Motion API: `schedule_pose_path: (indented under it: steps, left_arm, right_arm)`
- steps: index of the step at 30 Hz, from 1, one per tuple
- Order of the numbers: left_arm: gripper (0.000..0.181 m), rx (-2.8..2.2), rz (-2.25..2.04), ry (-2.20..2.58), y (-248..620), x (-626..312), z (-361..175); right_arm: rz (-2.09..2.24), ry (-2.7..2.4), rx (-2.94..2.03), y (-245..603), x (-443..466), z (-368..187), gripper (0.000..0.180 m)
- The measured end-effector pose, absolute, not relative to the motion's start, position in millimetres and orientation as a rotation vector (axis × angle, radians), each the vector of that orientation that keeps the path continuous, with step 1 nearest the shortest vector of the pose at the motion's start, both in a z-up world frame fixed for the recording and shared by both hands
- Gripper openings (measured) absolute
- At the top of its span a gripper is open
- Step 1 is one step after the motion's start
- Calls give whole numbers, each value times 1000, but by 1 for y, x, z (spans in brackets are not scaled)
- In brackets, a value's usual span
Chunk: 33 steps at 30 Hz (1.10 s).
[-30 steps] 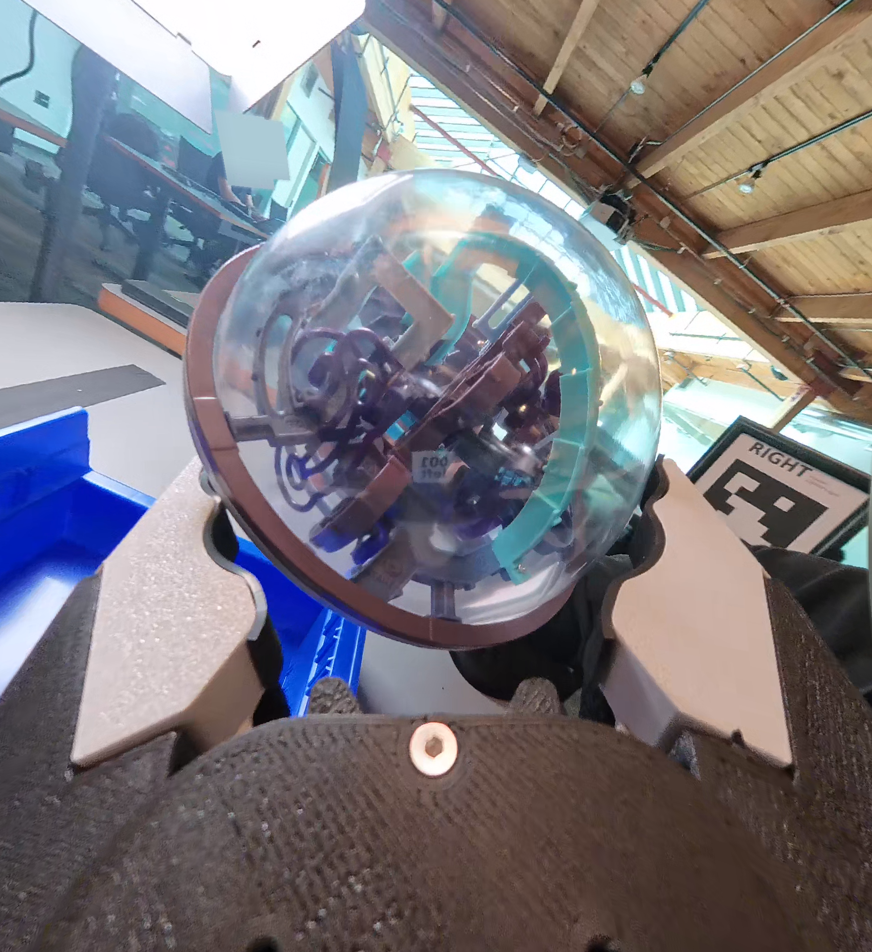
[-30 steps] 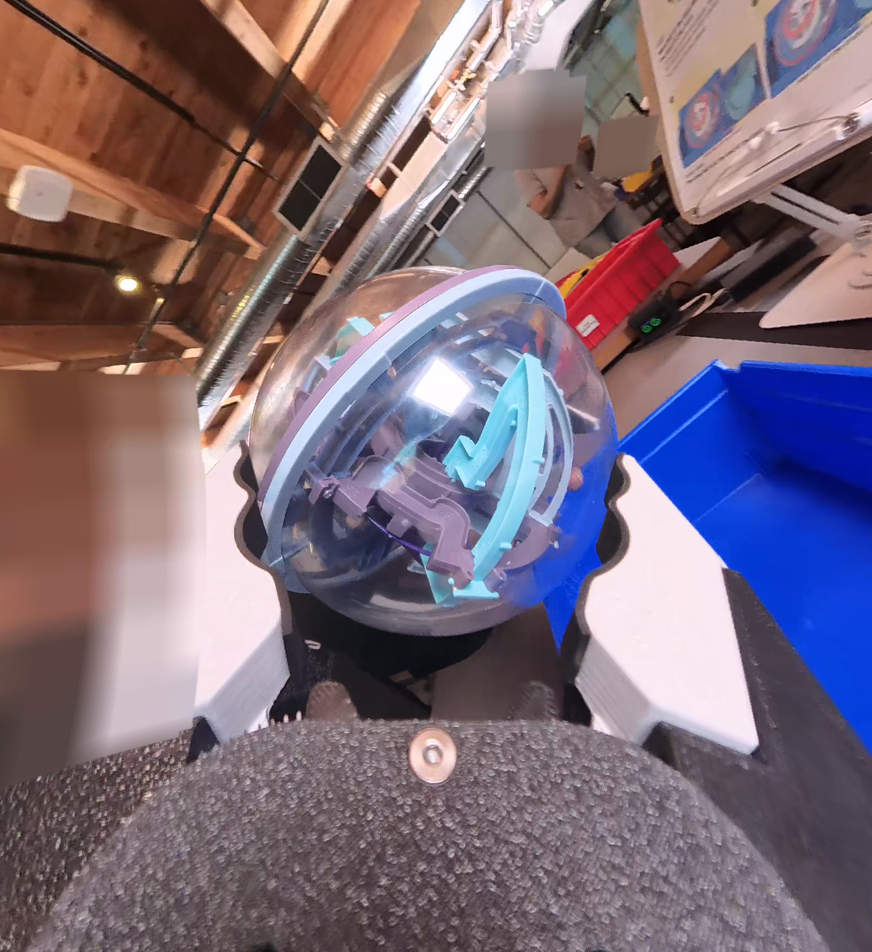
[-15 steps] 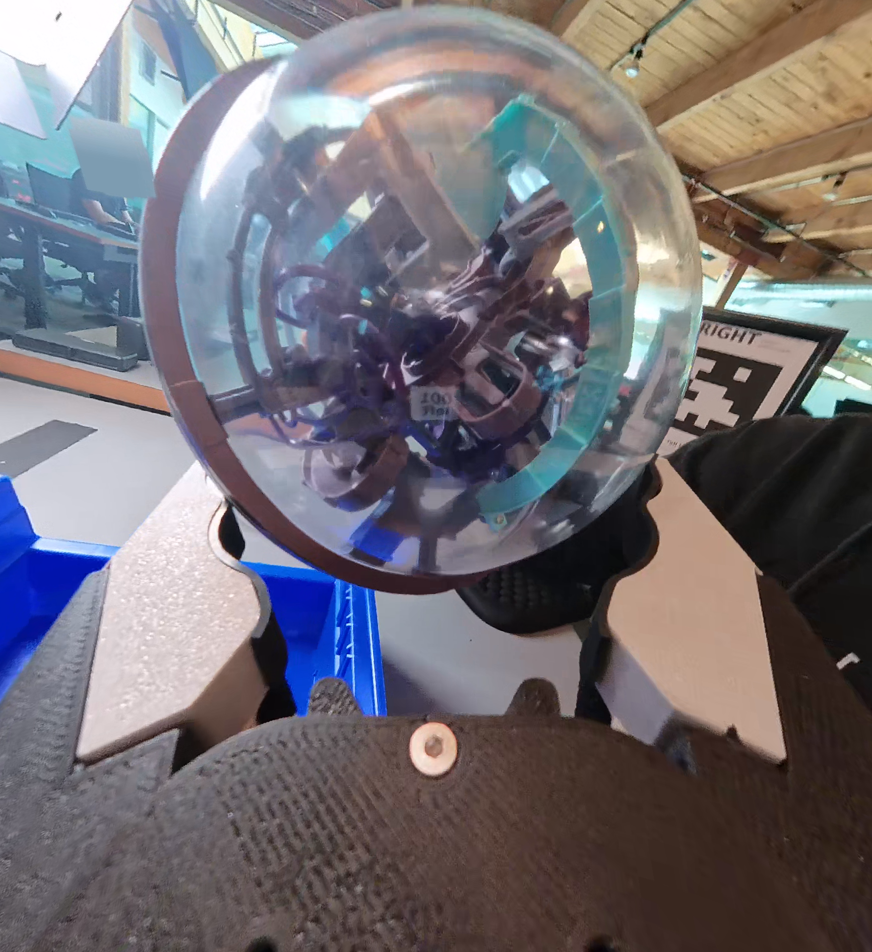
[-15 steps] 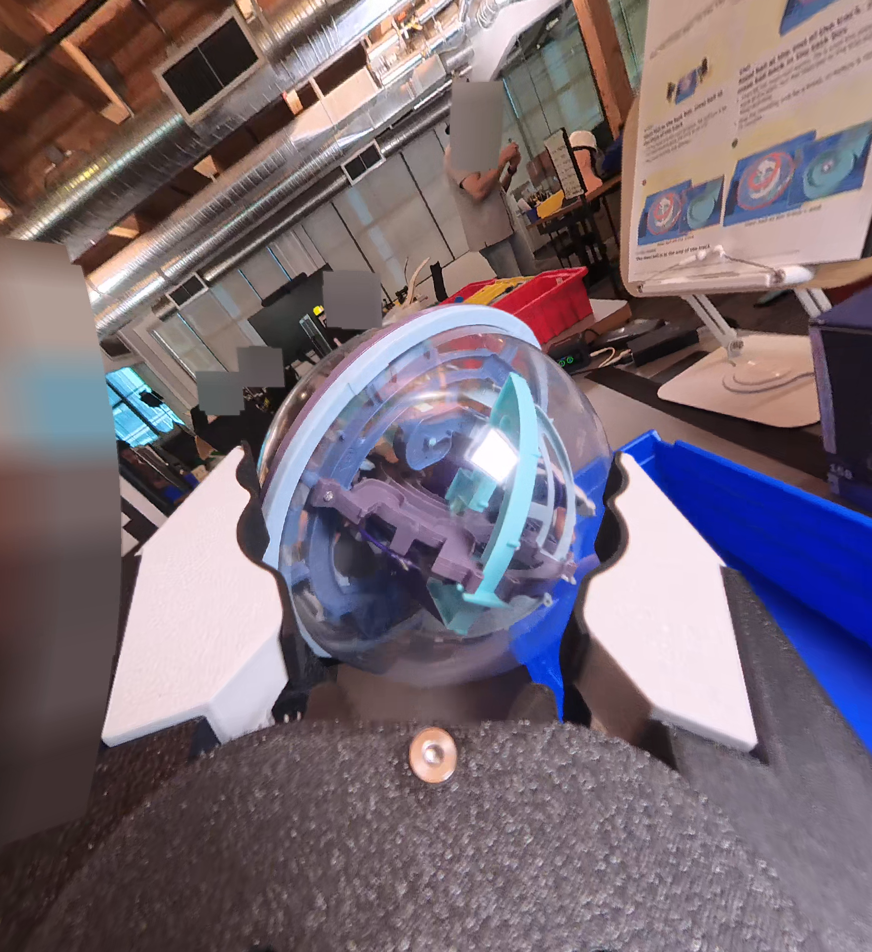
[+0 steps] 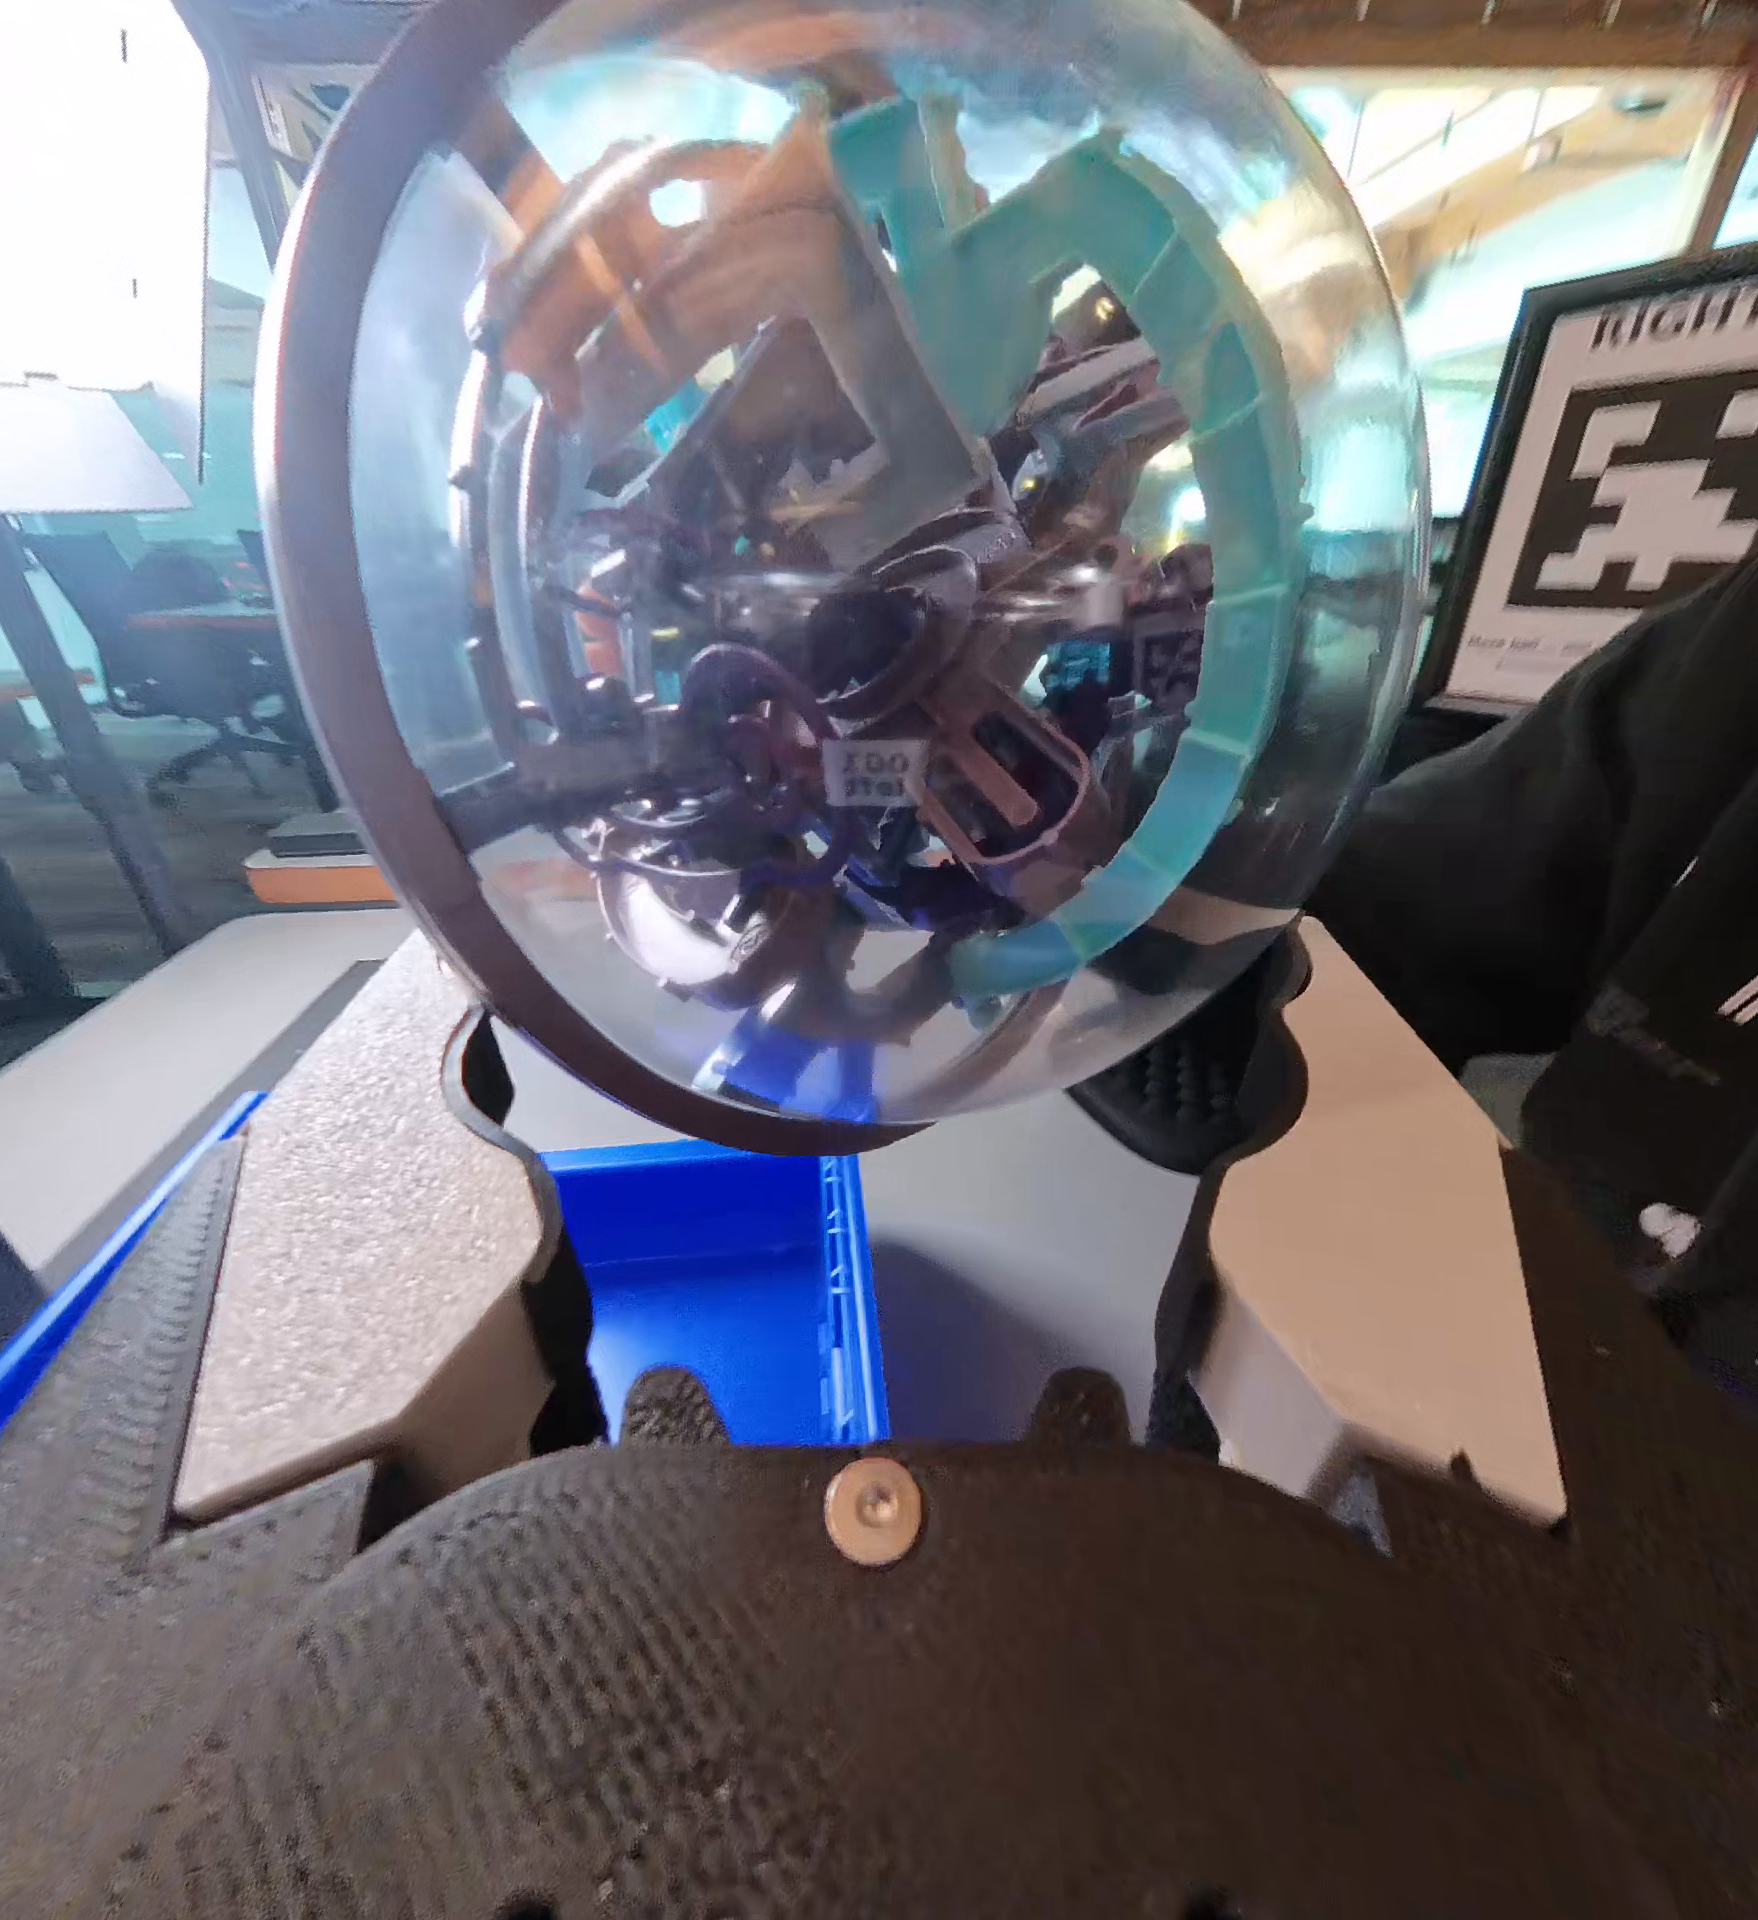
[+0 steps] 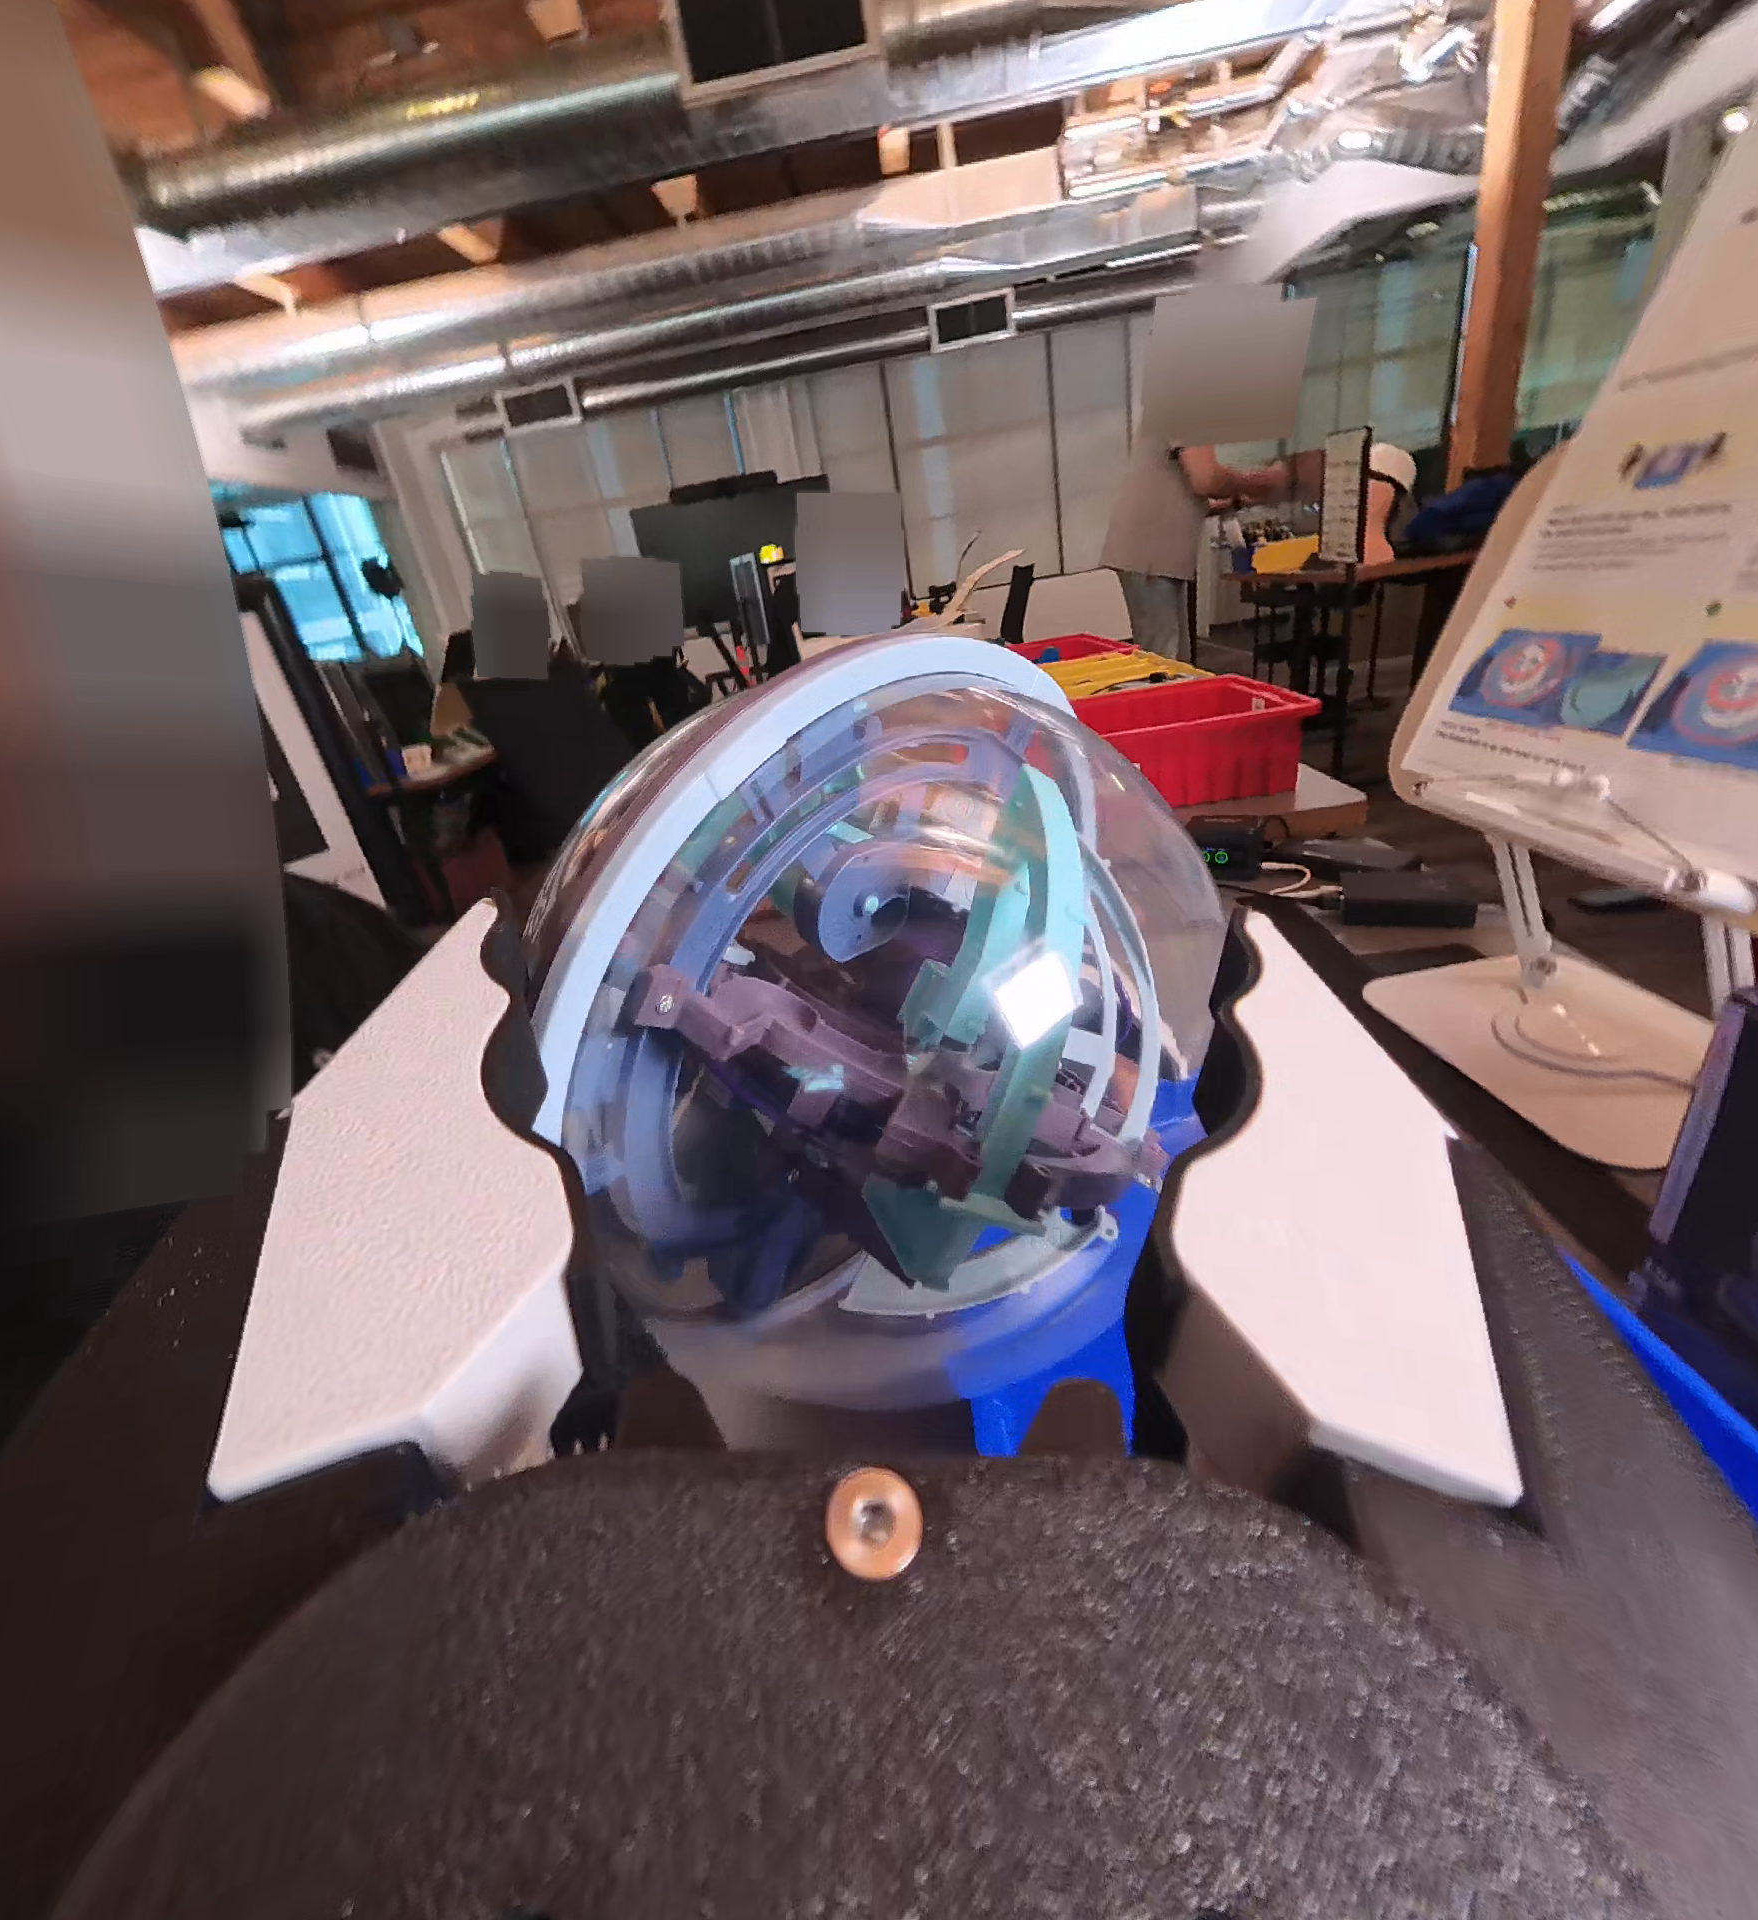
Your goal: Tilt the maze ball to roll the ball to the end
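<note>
The maze ball (image 5: 844,582) is a clear sphere with a brown equator ring and teal, purple and orange tracks inside. My left gripper (image 5: 875,1018) is shut on its lower part, with the grey fingers (image 5: 366,1247) touching its left and right sides. In the right wrist view the maze ball (image 6: 854,1039) sits between the white fingers (image 6: 407,1195), and my right gripper (image 6: 864,997) is shut on it from the opposite side. The ball is held in the air above a blue bin (image 5: 729,1299). I cannot make out the small rolling ball inside.
The blue bin (image 6: 1685,1455) stands on a grey table (image 5: 1010,1247) below the ball. A black-and-white tag board (image 5: 1664,468) and a dark sleeve (image 5: 1581,883) are to the right. A stand with a printed sheet (image 6: 1633,644), a dark box (image 6: 1748,1143) and red bins (image 6: 1197,727) lie beyond.
Both grippers have pitched down together with the ball: the views swung from the ceiling beams to the room and table. The ball's tracks have turned with the tilt. Both grips hold.
</note>
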<state>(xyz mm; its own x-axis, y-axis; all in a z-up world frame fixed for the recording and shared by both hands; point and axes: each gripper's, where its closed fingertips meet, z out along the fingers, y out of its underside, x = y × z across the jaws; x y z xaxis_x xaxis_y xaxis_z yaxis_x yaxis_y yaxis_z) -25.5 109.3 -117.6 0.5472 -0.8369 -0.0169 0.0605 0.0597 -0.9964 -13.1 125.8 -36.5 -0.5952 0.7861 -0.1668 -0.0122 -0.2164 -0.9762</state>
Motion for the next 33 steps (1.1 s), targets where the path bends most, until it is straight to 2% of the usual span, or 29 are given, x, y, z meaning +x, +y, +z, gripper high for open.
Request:
schedule_pose_path:
  steps: [11,33]
  left_arm:
    - [143,-1261,-409,936,97,-8,-110]
    - [144,-1283,-307,977,105,-5,-126]
  right_arm:
    - [1720,-1605,-515,95,23,-32,128]
    - [1633,-1648,-473,89,26,-38,127]
